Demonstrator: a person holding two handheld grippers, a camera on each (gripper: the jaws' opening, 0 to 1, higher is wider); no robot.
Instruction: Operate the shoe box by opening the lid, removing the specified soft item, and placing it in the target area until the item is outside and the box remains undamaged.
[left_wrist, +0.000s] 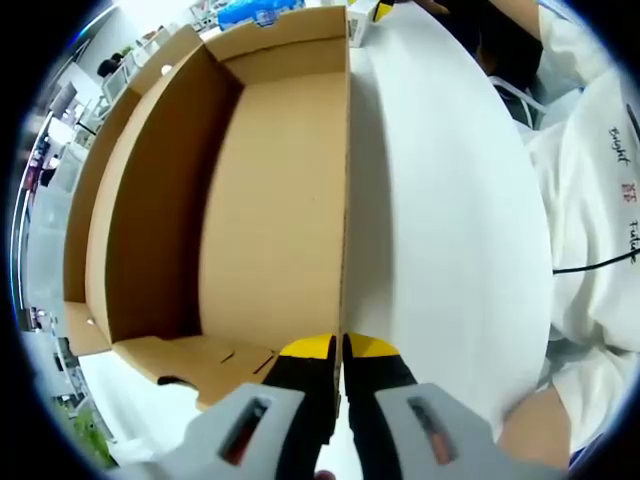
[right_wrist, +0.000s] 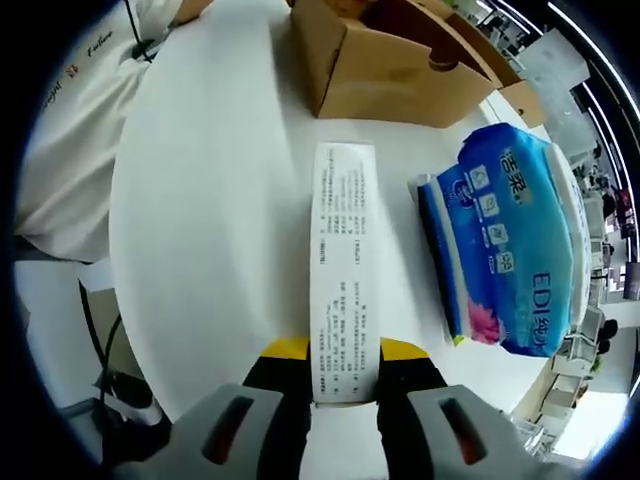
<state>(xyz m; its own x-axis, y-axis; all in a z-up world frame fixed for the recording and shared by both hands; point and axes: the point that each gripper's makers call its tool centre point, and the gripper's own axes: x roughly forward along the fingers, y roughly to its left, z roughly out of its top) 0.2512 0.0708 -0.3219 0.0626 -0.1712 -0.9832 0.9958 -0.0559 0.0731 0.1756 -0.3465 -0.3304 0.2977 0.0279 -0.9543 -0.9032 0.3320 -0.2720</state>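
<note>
the edge of the open cardboard shoe box wall is pinched between the closed jaws of the left gripper, while a slim white printed carton, long axis running away along the jaws, is clamped by the right gripper, with the blue tissue pack lying just beside it on the white table, outside the box.

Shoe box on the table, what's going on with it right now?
A person is working with a gripper in each hand. The left gripper is shut on the edge of the cardboard shoe box, which stands open and looks empty inside. The right gripper grips a narrow white box with printed text. A blue soft pack already lies out on the white table beside the box.
</note>
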